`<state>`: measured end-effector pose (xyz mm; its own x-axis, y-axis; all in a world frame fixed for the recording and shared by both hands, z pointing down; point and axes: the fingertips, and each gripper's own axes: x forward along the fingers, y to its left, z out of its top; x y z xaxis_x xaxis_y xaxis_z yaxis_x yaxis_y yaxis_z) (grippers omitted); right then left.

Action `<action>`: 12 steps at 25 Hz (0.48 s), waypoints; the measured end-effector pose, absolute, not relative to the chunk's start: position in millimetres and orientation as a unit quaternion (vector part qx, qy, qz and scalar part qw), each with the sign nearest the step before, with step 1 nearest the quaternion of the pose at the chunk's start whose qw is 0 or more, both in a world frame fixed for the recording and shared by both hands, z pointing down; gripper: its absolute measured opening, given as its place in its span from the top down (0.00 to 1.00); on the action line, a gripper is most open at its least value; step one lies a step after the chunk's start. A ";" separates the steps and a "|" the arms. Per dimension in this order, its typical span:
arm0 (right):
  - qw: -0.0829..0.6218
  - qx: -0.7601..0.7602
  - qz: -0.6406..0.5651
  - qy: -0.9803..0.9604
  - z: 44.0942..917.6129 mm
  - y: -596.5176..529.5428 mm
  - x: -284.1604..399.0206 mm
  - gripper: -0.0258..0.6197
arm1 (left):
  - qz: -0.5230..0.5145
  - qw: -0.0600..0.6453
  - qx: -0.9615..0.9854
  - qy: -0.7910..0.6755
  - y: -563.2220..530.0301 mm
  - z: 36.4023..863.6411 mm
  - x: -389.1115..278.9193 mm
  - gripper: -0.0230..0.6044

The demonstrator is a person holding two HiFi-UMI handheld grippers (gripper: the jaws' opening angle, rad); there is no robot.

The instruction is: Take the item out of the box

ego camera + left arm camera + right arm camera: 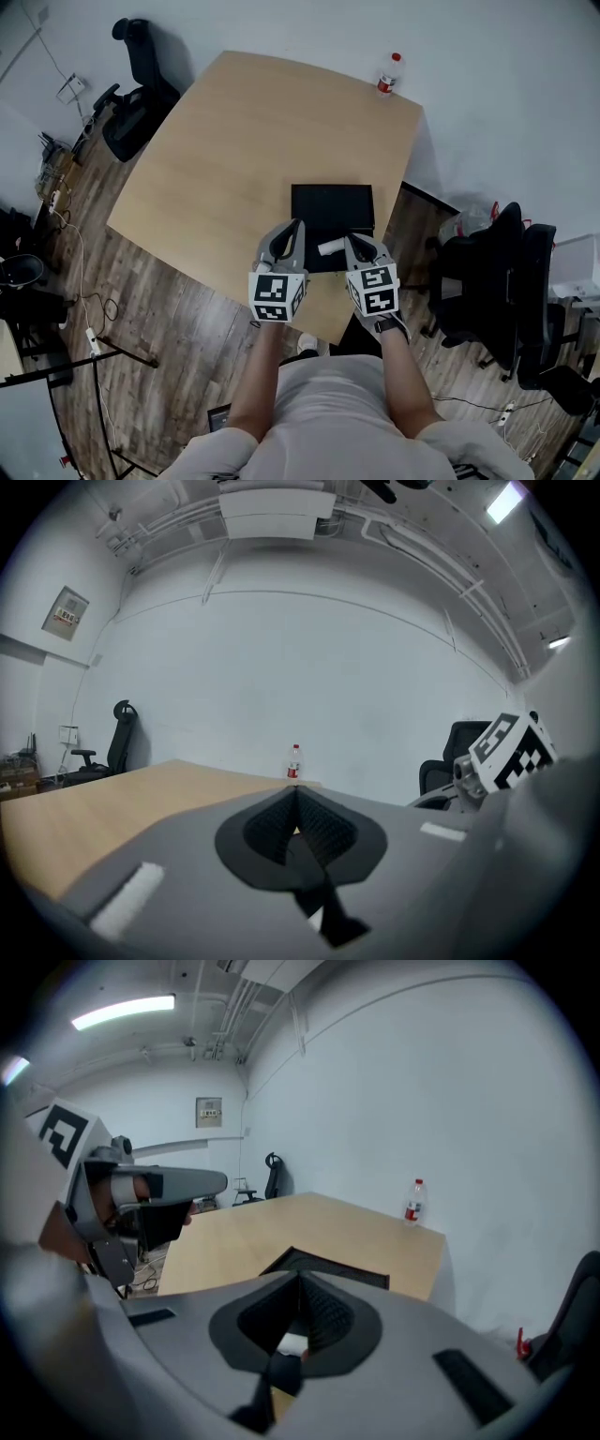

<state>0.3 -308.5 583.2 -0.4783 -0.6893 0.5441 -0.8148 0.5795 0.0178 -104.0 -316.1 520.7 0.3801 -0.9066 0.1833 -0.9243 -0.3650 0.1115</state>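
The left gripper (295, 228) and the right gripper (354, 241) are seen in the head view side by side over the near edge of the wooden table (216, 159). Both are pointed at the black box (332, 206), which is laid flat there. A white roll-shaped item (330, 247) is seen between the two tips, at the near edge of the box and just beside the right gripper; whether it is touched by that gripper cannot be told. A bottle (387, 75) with a red label is stood at the far edge of the table. In the left gripper view the jaws are pressed together and nothing is gripped, and the bottle is seen straight ahead above them. In the right gripper view the jaws are also closed on each other. The box is seen just beyond them, and something white is visible low behind the pads.
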 end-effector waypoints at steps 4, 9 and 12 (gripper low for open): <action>0.288 0.422 0.157 -0.845 613.5 -310.9 -0.3 0.94 | 0.039 0.105 0.831 -0.545 -324.1 527.6 -99.1 0.95; 0.328 0.393 0.184 -0.839 644.9 -309.6 1.3 0.94 | 0.046 0.115 0.829 -0.545 -334.3 539.5 -94.1 0.95; 0.346 0.382 0.192 -0.835 660.0 -310.6 3.0 0.94 | 0.051 0.118 0.826 -0.548 -339.6 545.8 -92.2 0.95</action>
<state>3.0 -310.6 660.0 -0.4696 -0.5048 0.7243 -0.7708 0.6345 -0.0575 -92.2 -339.6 545.8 0.3935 -0.8939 0.2146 -0.9182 -0.3707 0.1393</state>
